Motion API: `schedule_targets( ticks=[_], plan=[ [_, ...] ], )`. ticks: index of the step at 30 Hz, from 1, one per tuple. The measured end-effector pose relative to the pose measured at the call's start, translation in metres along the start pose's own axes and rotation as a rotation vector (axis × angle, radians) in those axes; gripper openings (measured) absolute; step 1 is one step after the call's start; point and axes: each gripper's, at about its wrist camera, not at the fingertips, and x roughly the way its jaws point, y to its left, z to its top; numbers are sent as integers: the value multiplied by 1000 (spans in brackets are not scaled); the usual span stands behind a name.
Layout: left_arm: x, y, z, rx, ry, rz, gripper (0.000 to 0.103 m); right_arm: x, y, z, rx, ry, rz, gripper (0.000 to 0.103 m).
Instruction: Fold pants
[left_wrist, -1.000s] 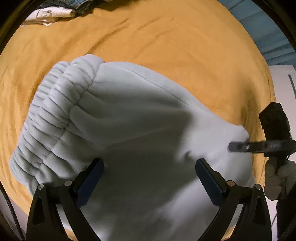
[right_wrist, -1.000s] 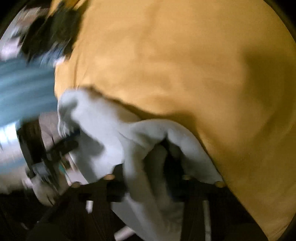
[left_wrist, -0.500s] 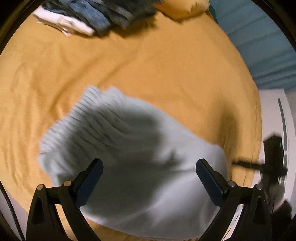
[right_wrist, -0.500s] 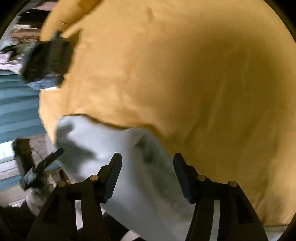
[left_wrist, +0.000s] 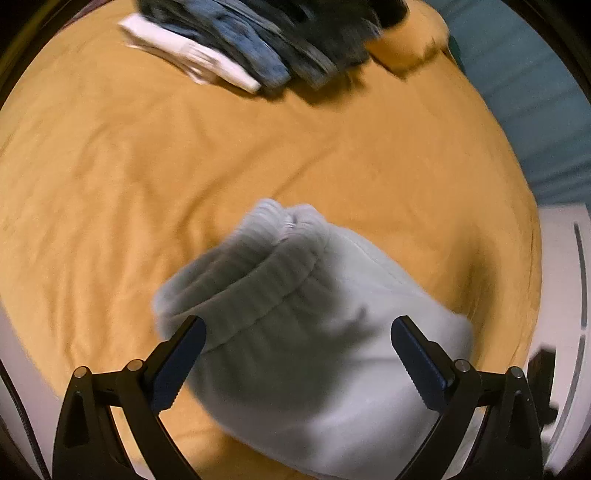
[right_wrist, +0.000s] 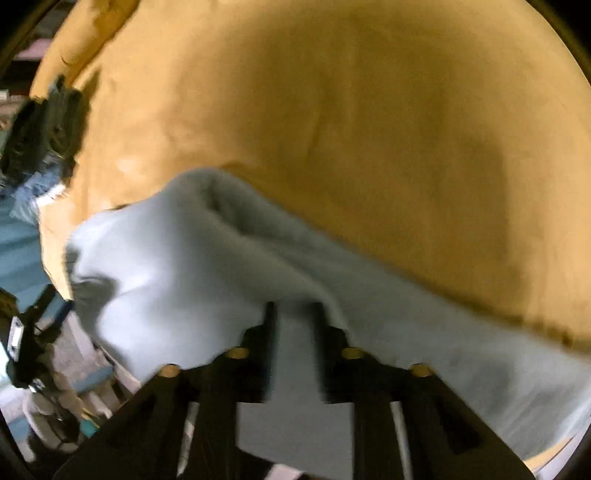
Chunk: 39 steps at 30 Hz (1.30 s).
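Left wrist view: the pale grey pants (left_wrist: 295, 277) lie as a folded bundle on the orange-covered bed (left_wrist: 147, 166), from the middle of the picture down toward 5 o'clock. Their ribbed waistband (left_wrist: 266, 258) forms the end that points toward 11 o'clock. The left tool (left_wrist: 298, 325) hangs above the bundle, released. Its two fingers stand wide apart with nothing pinched between the pads, and the grey cloth shows below them, blurred. At 12 o'clock, well apart from the pants, a pile of clothes (left_wrist: 258, 48) in blue, dark and white sits at the far edge of the bed.

Right wrist view: the pants (right_wrist: 166, 258) stretch from 9 o'clock across to 4 o'clock over the bed (right_wrist: 369, 129), with a soft ridge of cloth running down to the fingertips of the right tool (right_wrist: 295, 306) at 6 o'clock. Its jaws have just been closing and now stand fairly close together. Grey cloth fills the gap between them, but the picture is smeared, and I cannot tell whether the pads press on the cloth or only frame it.
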Motion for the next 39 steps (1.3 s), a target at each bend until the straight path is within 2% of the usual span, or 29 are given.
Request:
schedule_targets(
  ticks=[1,4,6,9,10,11,12,13,14,15,16,17,18,19,21,23,24,26,28,30,31,32,33,34,35,36,37,39],
  plan=[
    [-12,5,-3,-33,-24,0,103,-6,-2,-13,41,-11,48,69],
    [-17,19,-10,-85,-38,49,103,-12,-12,-58,167,-23,103,70],
    [3,34,-11,-124,28,100,103,-11,-33,-90,308,-27,95,70],
    [37,55,-15,-217,120,56,100,3,-60,-137,521,-6,109,70],
    [43,58,-17,-233,131,40,85,13,-65,-155,593,0,104,70],
    [46,60,-20,-243,126,41,59,20,-77,-173,679,9,110,70],
    [45,60,-23,-235,117,49,54,26,-82,-182,714,16,106,70],
    [44,59,-25,-214,98,45,43,35,-92,-194,766,23,99,70],
    [42,57,-26,-195,82,44,32,43,-101,-202,821,16,127,70],
    [39,54,-28,-167,68,57,31,50,-107,-207,864,-1,159,70],
    [36,52,-30,-150,60,64,27,55,-111,-209,890,-22,184,64],
    [31,49,-33,-133,47,74,26,61,-116,-210,910,-53,213,41],
    [26,49,-35,-125,40,80,25,62,-128,-208,916,-65,219,24],
    [21,47,-37,-104,37,100,25,61,-128,-208,916,-86,223,12],
    [15,47,-36,-88,32,118,24,51,-118,-210,870,-115,222,9],
    [18,53,-34,-93,43,139,25,45,-103,-214,773,-104,148,9],
    [26,57,-30,-102,57,137,25,53,-104,-220,768,-73,145,9],
    [38,62,-28,-118,75,157,35,73,-113,-223,777,-22,170,10],
    [41,58,-27,-112,98,184,41,88,-127,-219,805,10,242,13],
    [32,46,-29,-81,102,202,43,86,-125,-213,743,39,272,18],
    [22,34,-35,-40,99,220,47,80,-124,-214,709,29,297,26],
    [15,26,-40,-13,88,228,60,68,-124,-219,683,-10,331,47],
    [6,16,-47,16,72,233,69,59,-126,-222,671,-43,342,60],
    [-5,3,-56,52,52,230,84,43,-129,-231,654,-105,353,76],
    [-14,-13,-66,99,31,224,91,29,-133,-241,643,-160,361,76],
    [-19,-28,-74,142,19,223,94,17,-137,-251,640,-203,364,76],
    [-22,-48,-85,200,9,215,103,2,-150,-259,646,-243,365,76],
    [-18,-93,-109,324,5,196,103,-25,-184,-282,699,-351,345,76]
  ],
)
